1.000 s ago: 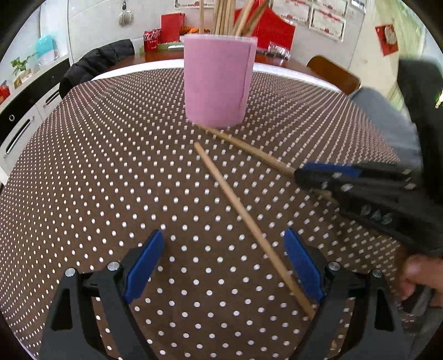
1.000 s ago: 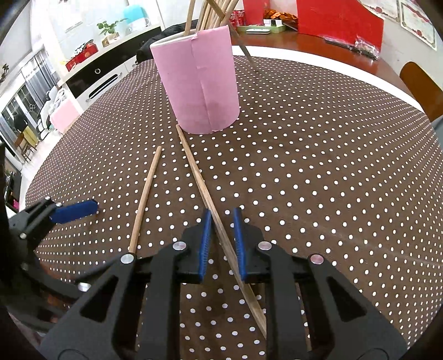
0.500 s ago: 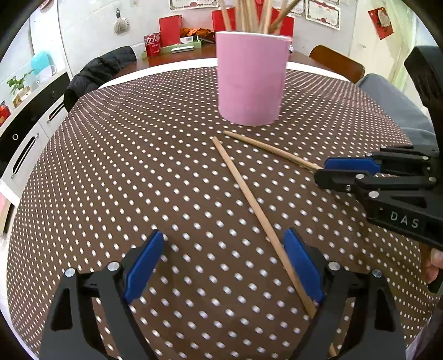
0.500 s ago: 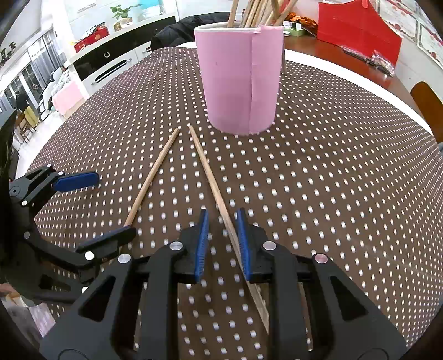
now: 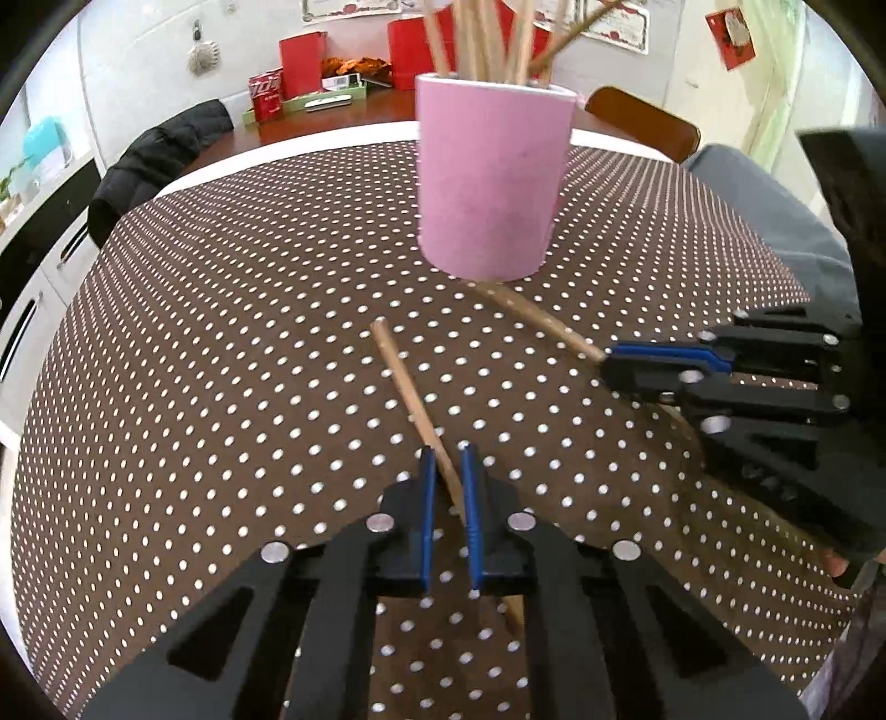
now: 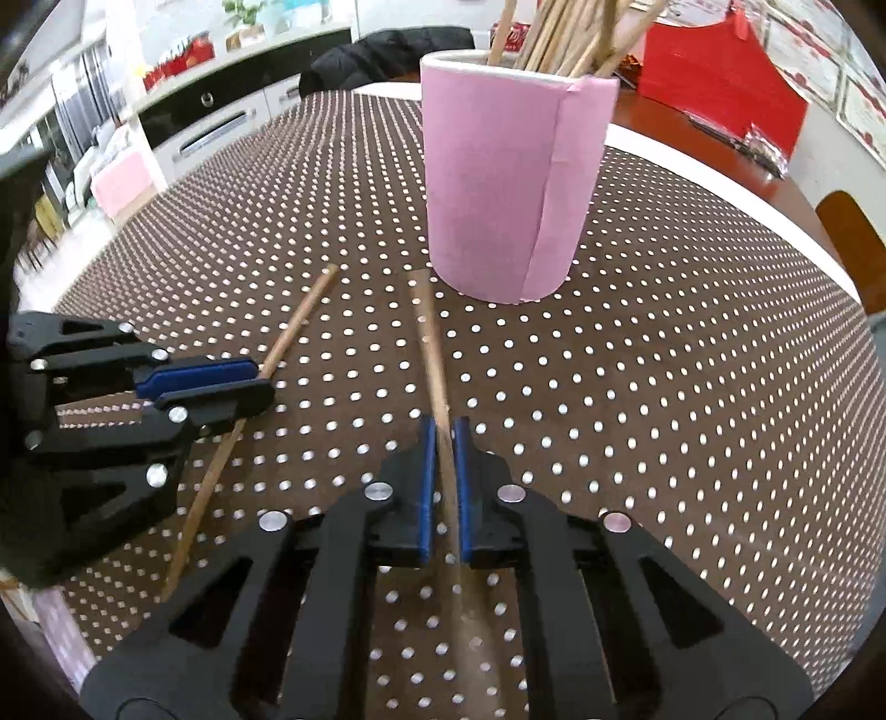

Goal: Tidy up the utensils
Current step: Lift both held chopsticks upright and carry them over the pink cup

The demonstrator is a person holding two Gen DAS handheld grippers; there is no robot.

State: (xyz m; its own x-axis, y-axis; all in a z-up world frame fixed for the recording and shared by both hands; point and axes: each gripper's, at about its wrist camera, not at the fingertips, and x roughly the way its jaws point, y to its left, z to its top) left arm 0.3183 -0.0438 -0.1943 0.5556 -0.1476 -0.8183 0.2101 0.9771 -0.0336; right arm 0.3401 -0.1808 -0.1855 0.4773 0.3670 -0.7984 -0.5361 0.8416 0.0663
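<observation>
In the left wrist view we see our left hand-held gripper (image 5: 446, 459) at the lower centre of the frame, its blue pads having just closed onto a wooden chopstick (image 5: 412, 399) that runs up from between them toward the middle of the picture. At the right edge of that view our right hand-held gripper (image 5: 614, 360) pinches a second chopstick (image 5: 531, 315), whose far end lies just beside the foot of the pink holder (image 5: 490, 183). The holder stands upright in the upper centre on the worktop (image 5: 194, 360), which wears a brown cloth with white dots, and a bundle of chopsticks (image 5: 487, 39) sticks out of its top. In the right wrist view the right hand-held gripper sits at the lower centre, its pads pressed on the second chopstick, which points up toward the holder's base. The left hand-held gripper shows at the left edge there, clamped on the first chopstick, which slants from the lower left to the centre. A dark jacket (image 5: 160, 160) hangs over a chair at the upper left of the left wrist view.
</observation>
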